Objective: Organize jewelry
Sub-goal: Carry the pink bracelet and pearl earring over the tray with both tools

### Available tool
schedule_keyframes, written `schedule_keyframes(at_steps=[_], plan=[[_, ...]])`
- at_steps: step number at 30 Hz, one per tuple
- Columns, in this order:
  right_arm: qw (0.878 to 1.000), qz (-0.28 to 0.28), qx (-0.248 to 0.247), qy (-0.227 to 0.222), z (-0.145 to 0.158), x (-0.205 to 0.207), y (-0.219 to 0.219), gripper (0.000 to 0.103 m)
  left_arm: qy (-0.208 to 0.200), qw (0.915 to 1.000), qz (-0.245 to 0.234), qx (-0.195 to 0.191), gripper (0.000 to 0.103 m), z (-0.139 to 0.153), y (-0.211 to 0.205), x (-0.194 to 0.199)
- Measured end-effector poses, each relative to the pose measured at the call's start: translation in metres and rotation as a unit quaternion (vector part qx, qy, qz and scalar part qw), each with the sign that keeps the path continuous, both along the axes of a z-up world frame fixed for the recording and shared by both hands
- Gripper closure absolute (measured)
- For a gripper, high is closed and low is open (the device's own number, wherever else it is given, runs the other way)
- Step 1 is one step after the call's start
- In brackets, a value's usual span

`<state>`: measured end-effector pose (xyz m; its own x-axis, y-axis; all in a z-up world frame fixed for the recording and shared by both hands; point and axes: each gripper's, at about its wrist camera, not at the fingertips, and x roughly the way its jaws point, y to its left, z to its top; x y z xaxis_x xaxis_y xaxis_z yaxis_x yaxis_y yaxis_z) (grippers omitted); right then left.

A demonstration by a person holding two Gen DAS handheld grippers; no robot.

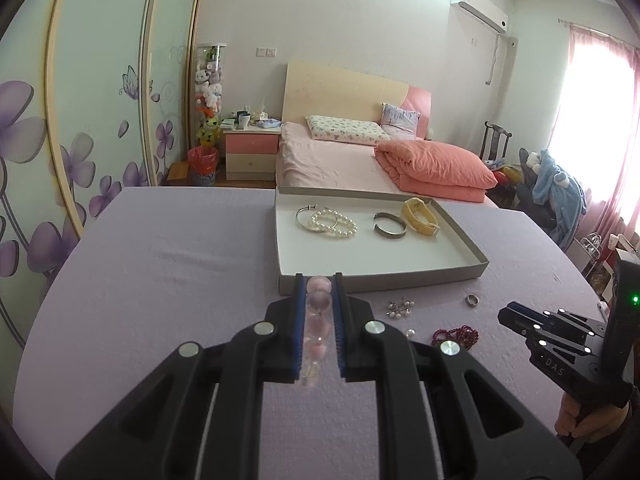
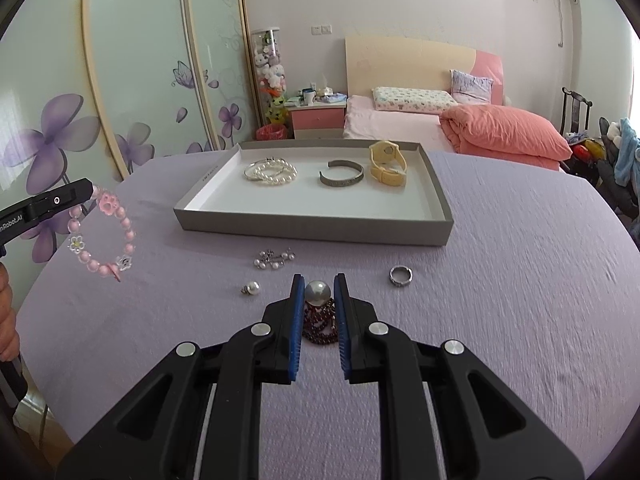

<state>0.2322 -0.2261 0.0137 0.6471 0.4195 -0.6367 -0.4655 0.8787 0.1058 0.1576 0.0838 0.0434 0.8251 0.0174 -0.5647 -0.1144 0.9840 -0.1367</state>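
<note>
the left gripper (image 1: 318, 292) pinches a pink beaded bracelet (image 2: 102, 236); the right gripper (image 2: 318, 292) clamps a grey pearl (image 2: 317, 292); each should clear the grey cardboard tray (image 2: 312, 232) wall first.

Both grippers angle downward: left gripper (image 1: 317, 286) fingers nearly closed, right gripper (image 2: 318, 286) likewise.
</note>
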Motion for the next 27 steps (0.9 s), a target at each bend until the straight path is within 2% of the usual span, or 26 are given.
schedule_keyframes(at_steps=[11, 16, 24, 27], plan=[[1.0, 0.0, 0.005, -0.013, 0.01, 0.008, 0.006, 0.088, -0.004, 1.0, -0.003, -0.002, 0.09, 0.003, -0.003, 0.002], [0.999, -0.008, 0.004, -0.034, 0.024, 0.023, 0.009, 0.088, -0.007, 0.9999, -0.007, -0.002, 0.09, 0.01, -0.004, 0.011], [0.995, -0.04, 0.025, -0.083, 0.059, 0.077, 0.008, 0.088, -0.016, 0.9997, -0.009, -0.019, 0.09, 0.027, -0.005, 0.053], [0.995, -0.042, 0.04, -0.081, 0.062, 0.103, 0.01, 0.088, -0.018, 0.9995, -0.004, -0.024, 0.09, 0.031, -0.004, 0.08]])
